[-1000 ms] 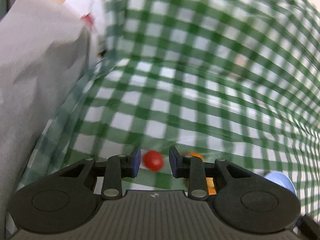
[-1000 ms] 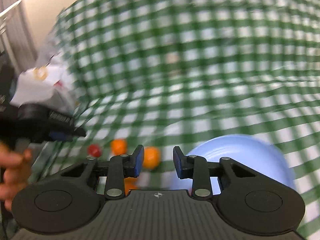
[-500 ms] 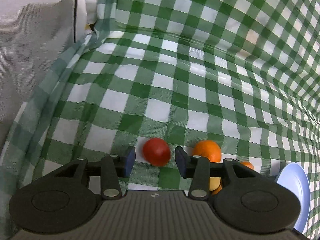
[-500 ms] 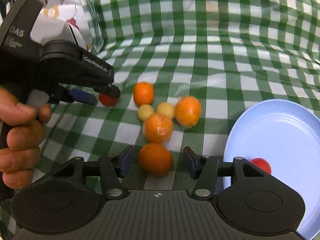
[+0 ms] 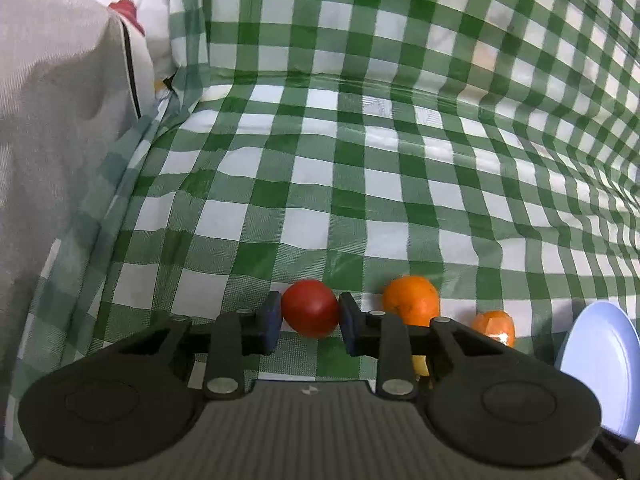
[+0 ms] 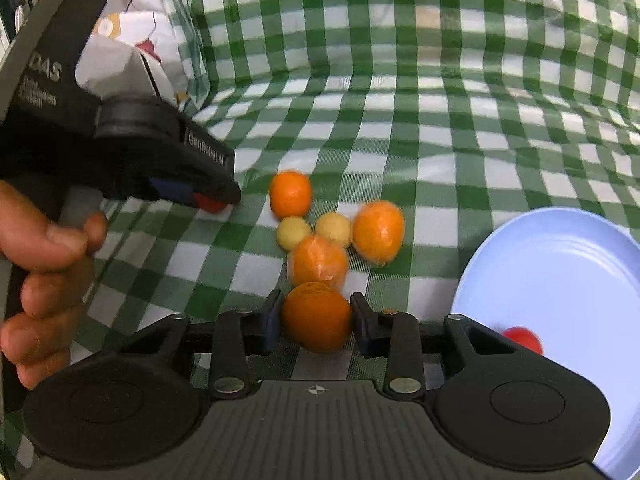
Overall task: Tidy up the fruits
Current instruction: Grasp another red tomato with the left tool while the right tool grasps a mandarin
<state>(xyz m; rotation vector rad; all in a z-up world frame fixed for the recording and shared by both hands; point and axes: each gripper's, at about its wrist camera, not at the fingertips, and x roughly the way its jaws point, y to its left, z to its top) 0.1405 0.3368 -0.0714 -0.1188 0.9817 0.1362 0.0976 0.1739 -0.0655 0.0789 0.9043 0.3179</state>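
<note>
Closing both at once to lift two fruits for the plate (image 6: 560,264) at lower right: left gripper (image 5: 309,316) narrowing onto the tomato (image 5: 310,313), right gripper (image 6: 316,318) onto the nearest orange (image 6: 316,316), pads touching each.

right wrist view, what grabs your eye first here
Both grippers are closing on fruit at once: the right gripper around an orange, the left gripper around a red tomato. More oranges cluster on the green checked cloth, beside a blue plate with one tomato on it.
</note>
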